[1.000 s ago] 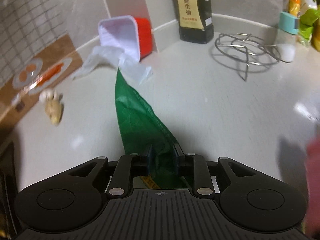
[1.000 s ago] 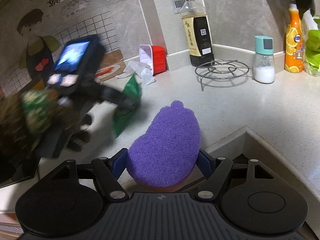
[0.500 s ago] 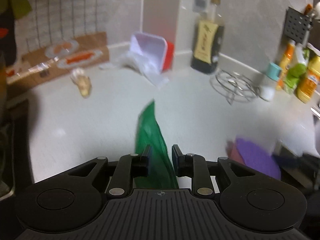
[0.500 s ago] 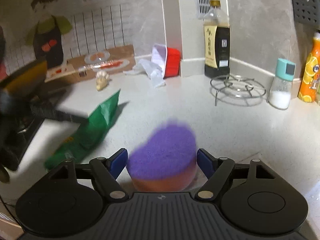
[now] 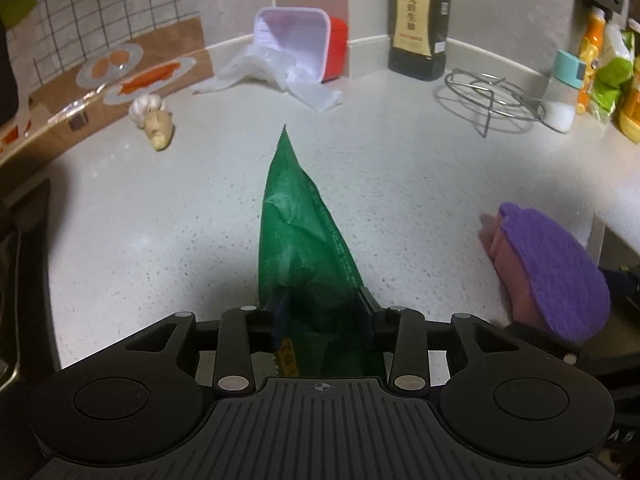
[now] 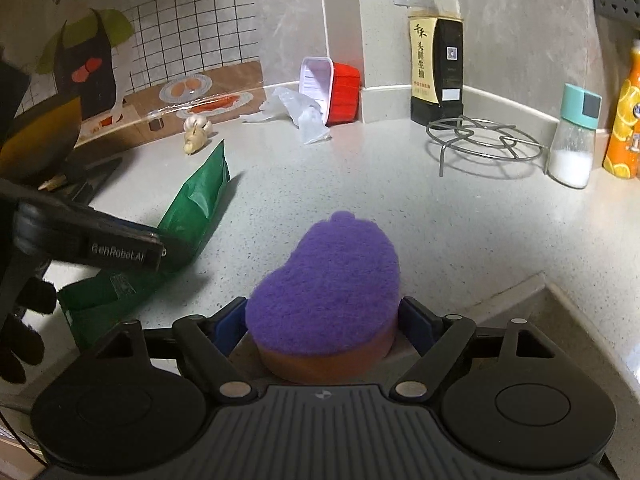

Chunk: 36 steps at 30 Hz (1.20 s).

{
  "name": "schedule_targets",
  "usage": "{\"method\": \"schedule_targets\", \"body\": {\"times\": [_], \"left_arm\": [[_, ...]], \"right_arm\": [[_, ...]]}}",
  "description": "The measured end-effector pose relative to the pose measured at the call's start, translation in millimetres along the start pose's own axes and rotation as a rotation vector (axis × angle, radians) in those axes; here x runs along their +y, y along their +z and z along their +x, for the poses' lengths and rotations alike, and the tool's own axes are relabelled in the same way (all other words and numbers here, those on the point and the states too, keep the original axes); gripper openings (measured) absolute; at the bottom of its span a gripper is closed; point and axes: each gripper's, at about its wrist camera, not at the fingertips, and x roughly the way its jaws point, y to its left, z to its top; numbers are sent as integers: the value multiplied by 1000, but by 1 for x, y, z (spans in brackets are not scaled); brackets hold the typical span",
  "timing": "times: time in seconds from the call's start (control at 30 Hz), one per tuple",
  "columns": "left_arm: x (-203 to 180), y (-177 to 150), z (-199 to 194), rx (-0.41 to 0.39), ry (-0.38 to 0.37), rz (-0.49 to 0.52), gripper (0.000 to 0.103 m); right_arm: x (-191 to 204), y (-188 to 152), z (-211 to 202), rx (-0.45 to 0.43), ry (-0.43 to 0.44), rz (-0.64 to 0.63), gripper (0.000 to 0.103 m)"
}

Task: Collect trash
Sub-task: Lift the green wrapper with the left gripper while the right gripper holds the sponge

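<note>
My left gripper (image 5: 322, 308) is shut on a green snack bag (image 5: 298, 232) and holds it over the white counter (image 5: 160, 216); the bag points away from me. The bag also shows in the right wrist view (image 6: 192, 208), with the left gripper (image 6: 160, 248) clamped on it. My right gripper (image 6: 322, 316) is shut on a purple-topped sponge (image 6: 328, 276), which also shows in the left wrist view (image 5: 556, 268). A crumpled clear plastic bag (image 5: 280, 68) lies at the back beside a tipped red and white tub (image 5: 304, 40).
Garlic and ginger (image 5: 154, 118) lie at the back left. A soy sauce bottle (image 5: 420, 20), a wire trivet (image 5: 488, 96) and a salt shaker (image 5: 564, 92) stand at the back right. A sink edge (image 6: 560, 304) is at the right, a stove (image 5: 16, 240) at the left.
My left gripper drew back from the far wall with the green bag. My right gripper with the sponge shifted a little; the left gripper now sits close on its left.
</note>
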Motion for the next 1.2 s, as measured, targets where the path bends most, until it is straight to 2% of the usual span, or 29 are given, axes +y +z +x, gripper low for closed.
{"method": "schedule_targets", "body": {"times": [0.2, 0.3, 0.37, 0.4, 0.43, 0.47, 0.53, 0.63, 0.8, 0.97, 1.1, 1.2], "left_arm": [[5, 5, 3, 20, -9, -53, 44], [3, 1, 2, -1, 5, -55, 44], [-1, 0, 1, -9, 17, -27, 42], [-1, -1, 0, -14, 17, -26, 37], [1, -1, -1, -23, 5, -32, 34], [3, -3, -3, -36, -17, -38, 32], [8, -7, -9, -75, -64, -41, 20], [22, -12, -18, -101, -126, -70, 15], [61, -14, -33, -139, -218, -163, 13], [91, -10, -51, -185, -351, -223, 12], [94, -5, -61, -201, -413, -226, 12], [77, -5, -77, -215, -454, -195, 11]], "right_arm": [[4, 2, 3, 14, -23, -40, 82], [0, 6, 6, 26, -43, -31, 82], [-2, 10, 9, 46, -48, -33, 82], [-2, 11, 9, 56, -48, -36, 82], [-1, 12, 10, 67, -51, -43, 77], [0, 13, 10, 74, -53, -50, 75], [3, 16, 8, 91, -52, -41, 74], [9, 25, -1, 105, -39, 20, 73], [36, 38, -21, 81, -57, 42, 73], [67, 41, -36, 70, -107, 108, 73], [83, 35, -57, 44, -149, 171, 73], [84, 24, -83, 20, -174, 175, 73]]}}
